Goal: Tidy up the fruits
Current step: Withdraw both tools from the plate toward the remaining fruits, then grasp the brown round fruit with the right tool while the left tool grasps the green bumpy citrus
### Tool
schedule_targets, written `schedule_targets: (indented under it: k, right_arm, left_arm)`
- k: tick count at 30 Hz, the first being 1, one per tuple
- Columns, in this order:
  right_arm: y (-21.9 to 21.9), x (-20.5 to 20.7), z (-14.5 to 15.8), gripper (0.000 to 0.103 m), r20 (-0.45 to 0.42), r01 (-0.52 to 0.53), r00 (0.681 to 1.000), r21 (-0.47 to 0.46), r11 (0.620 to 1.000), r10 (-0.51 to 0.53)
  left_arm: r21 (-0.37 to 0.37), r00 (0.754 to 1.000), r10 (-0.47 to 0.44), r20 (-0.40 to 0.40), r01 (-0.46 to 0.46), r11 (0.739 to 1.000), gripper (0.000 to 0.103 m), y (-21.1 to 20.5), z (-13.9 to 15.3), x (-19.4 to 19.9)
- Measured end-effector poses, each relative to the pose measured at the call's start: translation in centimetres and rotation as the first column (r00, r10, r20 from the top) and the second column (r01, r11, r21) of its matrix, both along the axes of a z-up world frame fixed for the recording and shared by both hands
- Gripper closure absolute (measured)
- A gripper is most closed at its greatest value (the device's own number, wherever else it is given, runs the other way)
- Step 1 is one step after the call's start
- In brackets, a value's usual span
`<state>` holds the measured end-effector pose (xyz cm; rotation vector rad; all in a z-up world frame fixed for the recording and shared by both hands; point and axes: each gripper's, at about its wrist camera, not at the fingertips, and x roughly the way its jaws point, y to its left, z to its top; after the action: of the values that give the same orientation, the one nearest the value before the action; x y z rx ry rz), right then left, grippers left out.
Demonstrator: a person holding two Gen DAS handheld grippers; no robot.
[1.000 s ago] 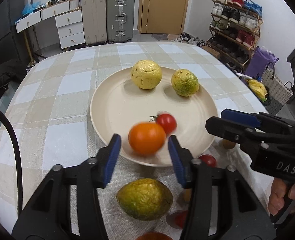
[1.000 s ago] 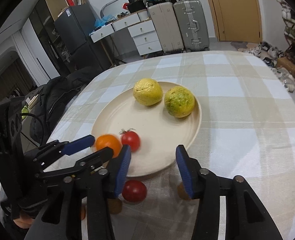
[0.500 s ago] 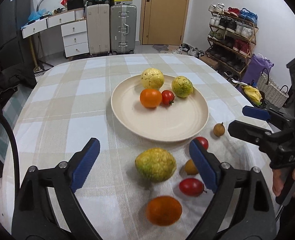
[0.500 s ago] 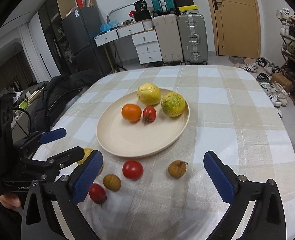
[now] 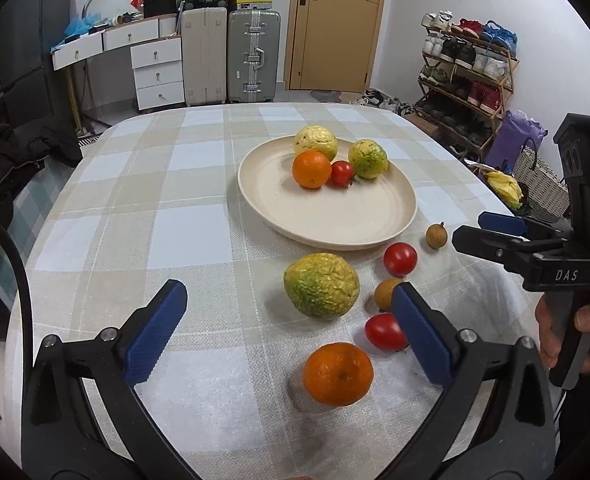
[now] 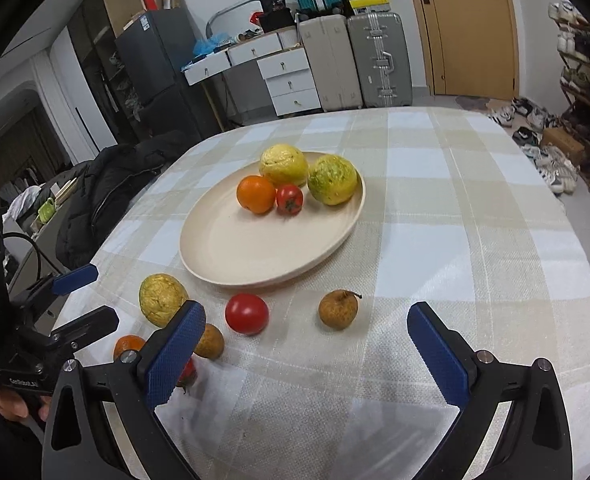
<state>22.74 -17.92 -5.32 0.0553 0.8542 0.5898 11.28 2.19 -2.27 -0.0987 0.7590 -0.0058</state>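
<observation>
A cream plate holds an orange, a small tomato and two yellow-green wrinkled fruits. On the cloth in front lie a third wrinkled fruit, an orange, two tomatoes, and two brown fruits. My left gripper is open and empty, held back above the near fruits. My right gripper is open and empty, near the brown fruit and a tomato.
The table wears a checked cloth. A dark jacket lies off its left edge. Suitcases, drawers and a door stand behind; a shoe rack is at the right.
The left gripper let go of the orange on the plate, opened wide and pulled back. The orange rolled to the tomato. The right gripper also opened wider and drew back.
</observation>
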Motion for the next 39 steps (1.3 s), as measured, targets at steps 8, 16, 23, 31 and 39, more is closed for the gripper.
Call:
schedule_targets:
  k: [8, 16, 23, 31, 39]
  right_arm:
    - [-0.2, 0.6, -0.9, 0.0, -0.019, 0.013, 1.0, -0.05, 0.999, -0.014]
    - [0.1, 1.6, -2.4, 0.001, -0.037, 0.037, 0.998, -0.144, 0.989, -0.042]
    - [0.8, 1.7, -3.1, 0.02, -0.067, -0.015, 0.998, -0.165, 0.986, 0.004]
    - [1.7, 1.6, -3.3, 0.025, -0.031, -0.047, 0.999, -0.233, 0.971, 0.041]
    - [3.0, 1.5, -3.5, 0.034, -0.002, -0.063, 0.998, -0.284, 0.957, 0.065]
  left_arm:
    - [-0.028, 1.0, 0.009, -0.011, -0.009, 1.0, 0.001, 0.3, -0.4, 0.2]
    - [-0.008, 1.0, 0.001, -0.013, -0.001, 1.0, 0.001, 0.1, -0.8, 0.6]
    - [-0.012, 0.999, 0.002, -0.035, -0.003, 1.0, 0.001, -0.1, -1.7, 1.0]
    - [-0.021, 0.999, -0.014, -0.034, 0.014, 1.0, 0.001, -0.4, -1.7, 1.2]
    - [0.003, 0.999, -0.015, -0.036, 0.015, 1.0, 0.001, -0.5, -2.0, 1.3]
